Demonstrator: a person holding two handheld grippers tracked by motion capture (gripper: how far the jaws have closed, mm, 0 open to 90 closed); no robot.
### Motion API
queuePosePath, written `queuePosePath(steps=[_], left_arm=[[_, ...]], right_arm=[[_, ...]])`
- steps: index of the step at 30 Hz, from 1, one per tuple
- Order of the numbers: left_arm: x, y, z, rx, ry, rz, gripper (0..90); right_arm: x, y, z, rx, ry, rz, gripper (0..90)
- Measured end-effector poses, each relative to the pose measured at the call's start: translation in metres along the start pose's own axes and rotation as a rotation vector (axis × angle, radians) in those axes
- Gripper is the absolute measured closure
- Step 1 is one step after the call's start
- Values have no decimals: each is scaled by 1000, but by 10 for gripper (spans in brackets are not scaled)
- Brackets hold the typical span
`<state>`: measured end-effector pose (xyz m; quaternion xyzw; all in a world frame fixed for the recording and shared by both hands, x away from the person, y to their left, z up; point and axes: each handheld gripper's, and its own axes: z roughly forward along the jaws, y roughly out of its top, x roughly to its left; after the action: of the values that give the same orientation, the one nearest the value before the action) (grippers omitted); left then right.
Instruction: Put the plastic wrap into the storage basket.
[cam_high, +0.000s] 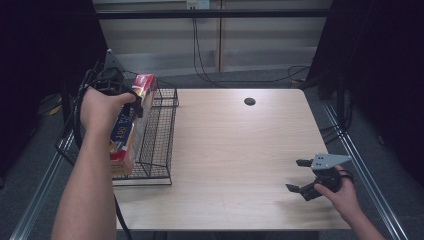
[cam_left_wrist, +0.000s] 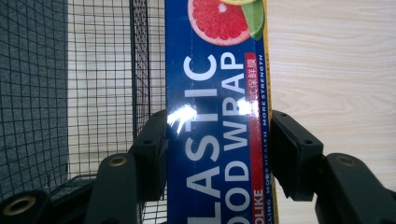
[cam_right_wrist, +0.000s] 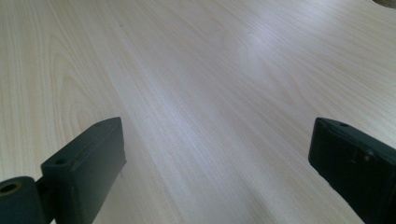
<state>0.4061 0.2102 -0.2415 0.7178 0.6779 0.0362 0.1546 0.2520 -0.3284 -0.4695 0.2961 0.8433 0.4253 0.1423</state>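
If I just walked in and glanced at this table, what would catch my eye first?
Probably the bright blue box of plastic food wrap, with a cut grapefruit printed on it, clamped between the jaws of the left gripper over the black wire basket at the table's left edge. Across the pale wooden table, the right gripper hangs open near the front right corner, holding nothing.

Bare forearms without sleeves seen at lower left and lower right, left gripper (cam_high: 134, 102) built of black jaws with brass-coloured pivot bushings, black cable looped behind, right gripper (cam_high: 300, 176) topped by grey three-cornered plate
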Motion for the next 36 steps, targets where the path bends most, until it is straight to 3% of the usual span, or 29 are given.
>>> queuePosePath(steps=[7,19,20,28,33,34,35,36], left_arm=[[7,-1,-3,-10,7,-23,449],[17,-1,-6,-16,22,-24,448],[17,-2,-6,-20,14,-42,449],[27,-1,-8,-22,28,-42,449],[31,0,-8,-28,31,-64,449],[34,0,-9,-26,41,-44,449],[34,0,-8,-32,36,-63,449],[36,0,-9,-33,38,-54,448]], right_arm=[[0,0,0,0,0,0,35],[0,0,1,0,0,1,35],[1,1,1,-1,1,-1,35],[0,0,0,-1,-1,-1,35],[0,1,1,-1,-1,-2,35],[0,0,1,-2,0,-2,35],[0,0,0,-2,-1,-3,35],[0,0,0,-3,-3,-2,35]])
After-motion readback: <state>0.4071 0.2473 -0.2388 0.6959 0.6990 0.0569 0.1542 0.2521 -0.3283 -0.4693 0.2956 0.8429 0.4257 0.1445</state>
